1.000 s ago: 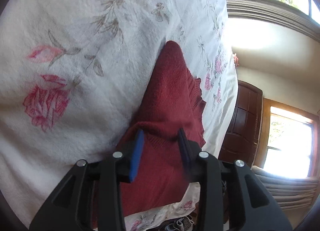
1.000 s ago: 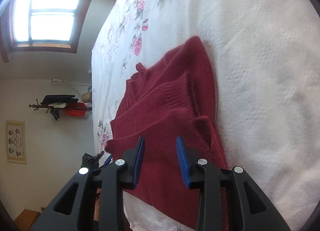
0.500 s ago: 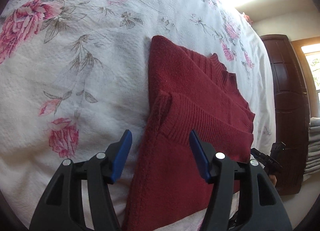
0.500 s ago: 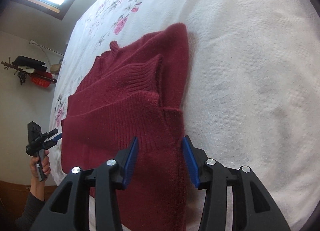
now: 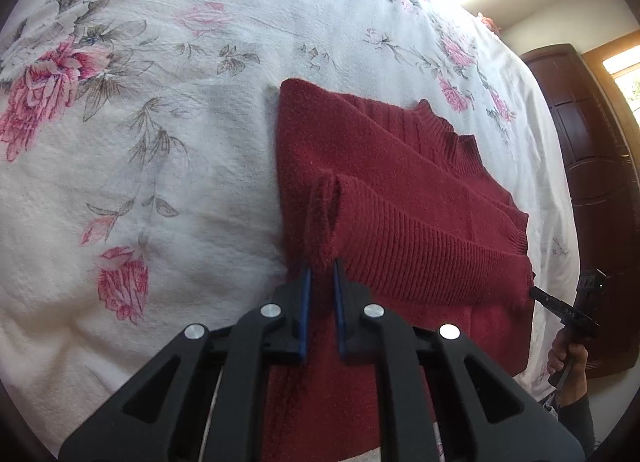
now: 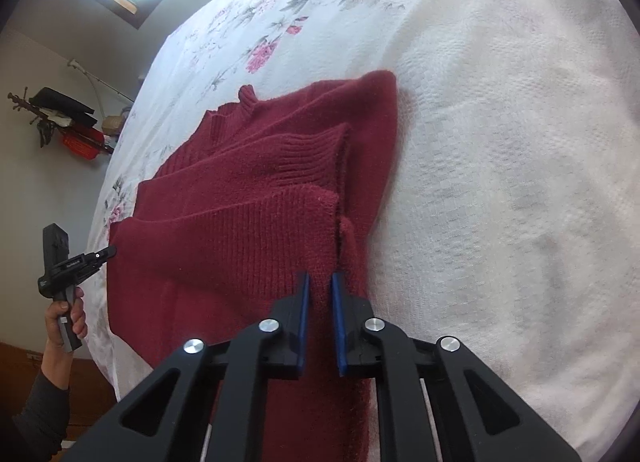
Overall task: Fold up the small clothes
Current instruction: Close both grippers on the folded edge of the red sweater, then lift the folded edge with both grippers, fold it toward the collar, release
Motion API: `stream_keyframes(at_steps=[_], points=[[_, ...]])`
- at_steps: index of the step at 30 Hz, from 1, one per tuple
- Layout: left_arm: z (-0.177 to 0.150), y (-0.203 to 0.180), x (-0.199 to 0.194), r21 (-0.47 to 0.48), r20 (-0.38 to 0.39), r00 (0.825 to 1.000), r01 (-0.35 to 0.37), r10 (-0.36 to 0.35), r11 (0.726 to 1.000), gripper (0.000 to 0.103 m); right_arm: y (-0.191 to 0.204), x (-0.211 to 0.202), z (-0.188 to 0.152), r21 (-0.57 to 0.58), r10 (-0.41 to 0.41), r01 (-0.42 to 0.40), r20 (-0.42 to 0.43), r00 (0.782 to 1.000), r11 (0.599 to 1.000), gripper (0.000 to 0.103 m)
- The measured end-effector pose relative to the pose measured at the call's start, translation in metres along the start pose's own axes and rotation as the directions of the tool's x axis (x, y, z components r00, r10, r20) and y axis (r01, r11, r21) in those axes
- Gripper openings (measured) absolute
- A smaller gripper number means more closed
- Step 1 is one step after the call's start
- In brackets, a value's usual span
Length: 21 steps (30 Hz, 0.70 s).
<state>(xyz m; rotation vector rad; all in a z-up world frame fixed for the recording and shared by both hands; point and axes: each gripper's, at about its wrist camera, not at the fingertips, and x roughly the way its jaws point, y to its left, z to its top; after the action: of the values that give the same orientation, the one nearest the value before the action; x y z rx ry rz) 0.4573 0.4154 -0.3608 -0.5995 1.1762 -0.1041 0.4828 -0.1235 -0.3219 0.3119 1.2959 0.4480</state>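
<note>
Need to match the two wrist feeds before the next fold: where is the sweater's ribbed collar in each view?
Left wrist: ribbed collar sits right of centre, on the dark red sweater's far edge.
Right wrist: collar sits upper left of centre, again on the far edge.
Shared landmark: the floral bedspread beneath.

A dark red knit sweater (image 6: pixel 256 198) lies on a white bedspread (image 6: pixel 500 142) printed with pink flowers, its sleeves folded across the body and the ribbed cuffs stacked near its right edge. The right gripper (image 6: pixel 320 282) has its blue-padded jaws pinched close on the sweater's right edge. At far left the left gripper (image 6: pixel 110 251), held in a hand (image 6: pixel 64 318) with a dark sleeve, touches the sweater's left edge; whether it grips is unclear
</note>
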Motion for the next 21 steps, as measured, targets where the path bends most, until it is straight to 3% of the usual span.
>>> stream_keyframes(at_steps=[4, 5, 6, 8, 13, 14, 17, 21], points=[[-0.003, -0.007, -0.012, 0.035, 0.042, 0.999, 0.015, -0.017, 0.999, 0.007, 0.005, -0.006, -0.003, -0.040, -0.040, 0.041, 0.038, 0.998, 0.998, 0.008], [-0.003, -0.006, -0.009, 0.038, 0.032, 0.999, 0.010, -0.011, 0.999, 0.007, 0.005, -0.004, -0.003, -0.045, -0.060, 0.061, 0.031, 0.998, 0.997, 0.016], [-0.003, -0.003, -0.005, 0.035, 0.022, 1.000, 0.002, -0.002, 0.999, 0.007, 0.004, -0.001, -0.003, -0.035, -0.085, 0.086, 0.029, 0.996, 0.996, 0.031], [-0.002, 0.003, 0.003, 0.014, 0.003, 1.000, 0.001, -0.001, 1.000, 0.007, -0.002, 0.002, -0.001, -0.014, -0.115, 0.116, 0.042, 0.992, 0.993, 0.043], [-0.004, 0.009, 0.010, -0.014, -0.001, 1.000, 0.005, -0.005, 1.000, 0.007, -0.008, 0.014, 0.001, 0.016, -0.096, 0.096, 0.012, 0.995, 0.995, 0.044], [-0.005, 0.009, 0.009, -0.012, 0.003, 1.000, 0.007, -0.007, 1.000, 0.007, -0.008, 0.014, 0.000, 0.014, -0.089, 0.089, 0.012, 0.996, 0.996, 0.043], [-0.008, 0.005, 0.002, 0.002, 0.024, 1.000, 0.011, -0.011, 1.000, 0.007, -0.005, 0.010, -0.002, 0.007, -0.073, 0.072, 0.015, 0.997, 0.997, 0.010], [-0.007, -0.002, -0.020, 0.003, 0.078, 0.996, 0.034, -0.035, 0.999, 0.006, 0.006, -0.014, -0.004, -0.018, -0.063, 0.065, 0.076, 0.995, 0.998, 0.007]])
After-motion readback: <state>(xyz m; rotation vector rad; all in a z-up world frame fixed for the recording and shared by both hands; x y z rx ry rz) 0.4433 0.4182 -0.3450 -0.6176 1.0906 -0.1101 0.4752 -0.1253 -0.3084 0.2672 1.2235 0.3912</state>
